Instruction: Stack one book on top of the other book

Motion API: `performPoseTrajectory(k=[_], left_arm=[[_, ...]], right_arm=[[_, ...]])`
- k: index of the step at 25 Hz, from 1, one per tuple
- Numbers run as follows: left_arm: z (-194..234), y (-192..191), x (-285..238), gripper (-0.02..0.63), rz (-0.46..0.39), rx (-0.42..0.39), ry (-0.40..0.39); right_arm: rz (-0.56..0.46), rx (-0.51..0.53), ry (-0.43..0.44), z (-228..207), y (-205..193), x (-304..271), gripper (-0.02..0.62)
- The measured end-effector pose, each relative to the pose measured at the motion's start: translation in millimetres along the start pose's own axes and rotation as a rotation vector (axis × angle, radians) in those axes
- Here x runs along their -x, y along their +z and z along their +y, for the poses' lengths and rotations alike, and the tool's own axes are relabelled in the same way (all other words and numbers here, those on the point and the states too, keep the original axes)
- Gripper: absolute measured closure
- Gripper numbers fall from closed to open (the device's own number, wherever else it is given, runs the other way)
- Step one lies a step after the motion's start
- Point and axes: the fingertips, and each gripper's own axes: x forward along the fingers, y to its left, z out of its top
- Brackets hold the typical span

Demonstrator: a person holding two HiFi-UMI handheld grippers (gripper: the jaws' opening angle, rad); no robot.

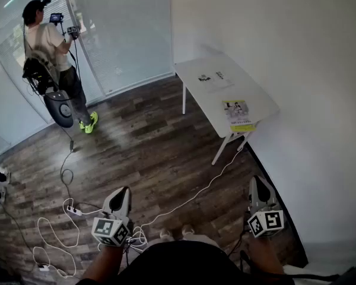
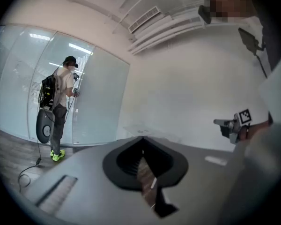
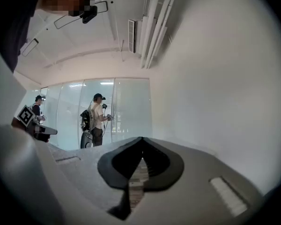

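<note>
Two books lie apart on a white table (image 1: 196, 70) by the wall, far ahead of me. One is white with dark print (image 1: 215, 79), toward the table's far end. The other has a yellow cover (image 1: 238, 116) and sits near the table's close end. Both grippers are held low in front of my body, well short of the table. My left gripper (image 1: 121, 193) has its jaws together with nothing in them (image 2: 143, 142). My right gripper (image 1: 258, 184) is likewise shut and empty (image 3: 141, 142). Both point roughly level across the room.
A person with a backpack (image 1: 50, 46) stands at the glass wall (image 1: 124, 34) at the back left, holding a device. White and dark cables (image 1: 68, 215) trail over the wooden floor from my feet toward the table. A white wall (image 1: 308, 100) runs along the right.
</note>
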Motion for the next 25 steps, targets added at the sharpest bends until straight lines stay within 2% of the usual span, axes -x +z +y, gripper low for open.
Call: performPoseTrajectory(k=[6,13,17,21,25], left_arm=[[-13.2,9.2,-15.4,0.600,-0.004,-0.037,0.014],[-26.5,20.7,-26.0,0.600,-0.024,-0.033,0.059],[-32.5,17.3,-31.2,0.600,-0.020,-0.027,0.090],[-32.1,13.7,-33.9,0.600,0.009,-0.043,0.093],[-7.0,13.8,-52.2,0.600,0.026,-0.063,0.105]], right_arm=[[0.009,0.002,0.020,-16.0,-14.1,-13.7,0.594],[0.013,-0.003,0.084,-29.7,-20.4,-23.9,0.594],[0.040,0.130,0.135,-25.7,-31.2,-40.8,0.594],[0.081,0.128,0.166,-17.8,-45.5,-61.8,0.594],[0.110,0.186,0.182,-9.6,-54.6,-90.4,0.594]])
